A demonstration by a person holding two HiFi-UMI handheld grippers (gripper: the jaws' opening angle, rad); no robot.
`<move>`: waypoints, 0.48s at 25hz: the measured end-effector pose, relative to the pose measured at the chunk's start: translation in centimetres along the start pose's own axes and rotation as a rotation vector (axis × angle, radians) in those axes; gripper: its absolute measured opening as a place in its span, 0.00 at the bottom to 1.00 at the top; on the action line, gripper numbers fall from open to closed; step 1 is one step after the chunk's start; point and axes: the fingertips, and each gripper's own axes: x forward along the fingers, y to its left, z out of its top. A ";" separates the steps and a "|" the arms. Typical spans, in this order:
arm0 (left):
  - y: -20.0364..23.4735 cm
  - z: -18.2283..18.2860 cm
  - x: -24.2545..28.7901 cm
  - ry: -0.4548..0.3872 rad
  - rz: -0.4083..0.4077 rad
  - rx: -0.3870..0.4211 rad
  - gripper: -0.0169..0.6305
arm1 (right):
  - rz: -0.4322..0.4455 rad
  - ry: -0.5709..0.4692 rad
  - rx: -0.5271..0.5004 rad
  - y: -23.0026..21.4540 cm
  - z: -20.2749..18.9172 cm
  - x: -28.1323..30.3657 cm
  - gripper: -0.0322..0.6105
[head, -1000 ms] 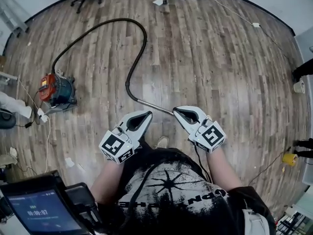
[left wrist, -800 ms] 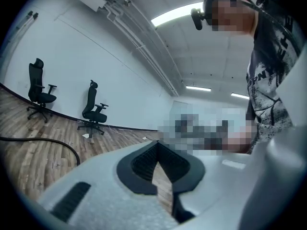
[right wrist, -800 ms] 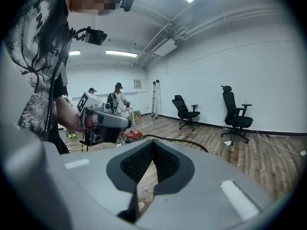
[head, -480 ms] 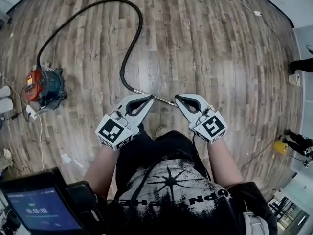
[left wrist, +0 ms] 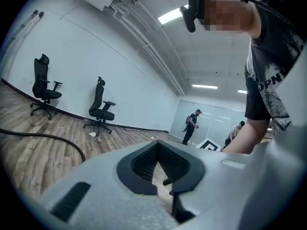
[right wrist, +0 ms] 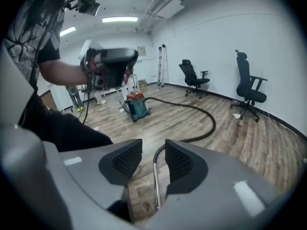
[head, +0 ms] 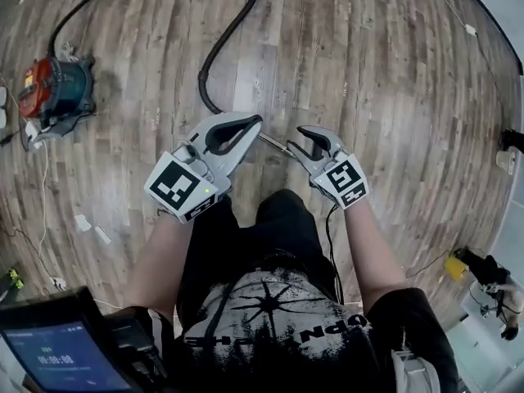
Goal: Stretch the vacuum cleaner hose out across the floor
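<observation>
A red and teal vacuum cleaner [head: 51,88] stands at the far left of the wooden floor. Its black hose [head: 232,27] curves down to a metal wand [head: 274,143] lying just ahead of me. In the right gripper view the wand [right wrist: 155,181] shows in the gap between the pads, which do not touch it. The right gripper [head: 293,140] has just been opening its jaws. My left gripper [head: 255,121] hangs shut and empty just left of the wand. The vacuum cleaner [right wrist: 136,105] and hose [right wrist: 204,115] lie beyond.
Two office chairs [left wrist: 45,85] [left wrist: 101,104] stand by the wall, and two more [right wrist: 194,78] [right wrist: 249,92] near a ladder [right wrist: 163,63]. White cables [head: 41,187] trail beside the vacuum cleaner. A yellow object [head: 454,267] lies at the right. People [left wrist: 193,126] stand far off.
Both grippers have dropped toward the wand. The right gripper's jaws, shut before, now stand apart around it. The view has moved forward, so the vacuum cleaner sits higher and further left.
</observation>
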 end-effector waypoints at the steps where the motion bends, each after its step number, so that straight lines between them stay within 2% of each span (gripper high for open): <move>1: 0.6 -1.8 0.3 -0.016 0.009 -0.010 0.03 | 0.001 0.037 -0.002 -0.5 -3.4 2.0 0.29; 7: 6.7 -12.4 2.7 -0.133 0.012 -0.035 0.03 | -0.002 0.188 0.028 -4.3 -22.6 15.9 0.39; 12: 10.3 -19.2 5.5 -0.110 0.012 0.037 0.03 | 0.063 0.279 0.042 -5.4 -35.5 26.0 0.40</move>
